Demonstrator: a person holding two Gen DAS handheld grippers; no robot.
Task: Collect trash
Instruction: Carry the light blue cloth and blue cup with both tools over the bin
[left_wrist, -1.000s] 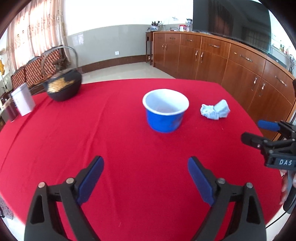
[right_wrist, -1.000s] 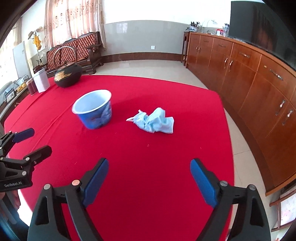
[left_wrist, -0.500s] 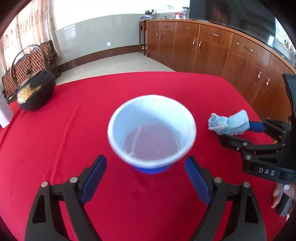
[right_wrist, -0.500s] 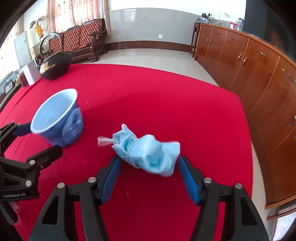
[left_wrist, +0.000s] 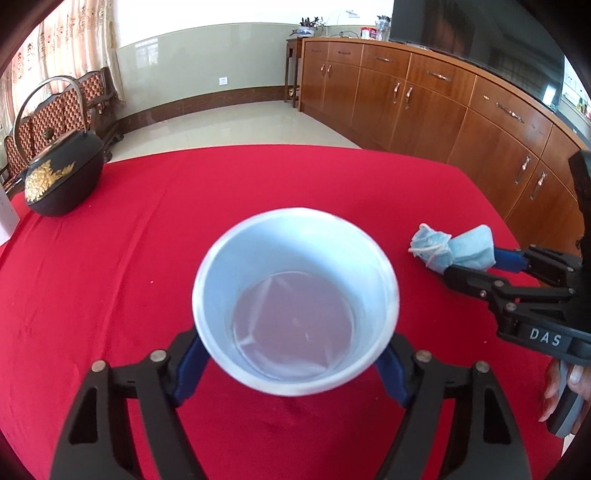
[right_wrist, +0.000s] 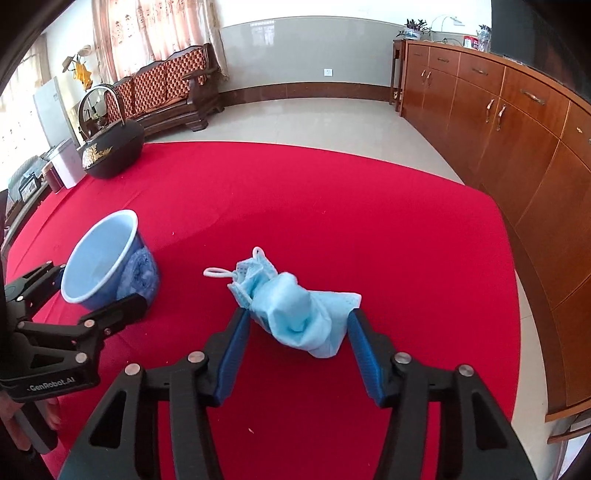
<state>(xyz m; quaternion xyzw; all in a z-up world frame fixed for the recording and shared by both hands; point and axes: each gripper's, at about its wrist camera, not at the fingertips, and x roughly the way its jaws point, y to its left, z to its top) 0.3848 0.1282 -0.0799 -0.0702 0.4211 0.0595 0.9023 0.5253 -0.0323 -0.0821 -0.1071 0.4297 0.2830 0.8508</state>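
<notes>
Trash: crumpled light-blue paper face mask (right_wrist: 295, 310) lies on the red-clothed worktop (right_wrist: 332, 206), at three o'clock from the round blue plastic tub (left_wrist: 295, 299), not yet collected.
Left hand-held gripper (left_wrist: 291, 354): closing around tub; contact seems likely.
Right hand-held gripper (right_wrist: 297, 345): closing, pads touching mask.
Left: lift, drop in tub.

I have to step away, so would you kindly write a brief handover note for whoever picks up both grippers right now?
Left gripper: jaws closing around the blue bucket, one finger on each side of its base; a firm grip is not confirmed.
Right gripper: jaws closing on the crumpled blue face mask, pads at its two sides.
Things: the bucket stands upright on the red tablecloth, with nothing but a liner inside; the mask lies just right of it.
Done: both grippers are in place.
Left: finish the grip on the mask, lift it, drop it into the bucket, probably steadying the bucket with the left gripper.
</notes>
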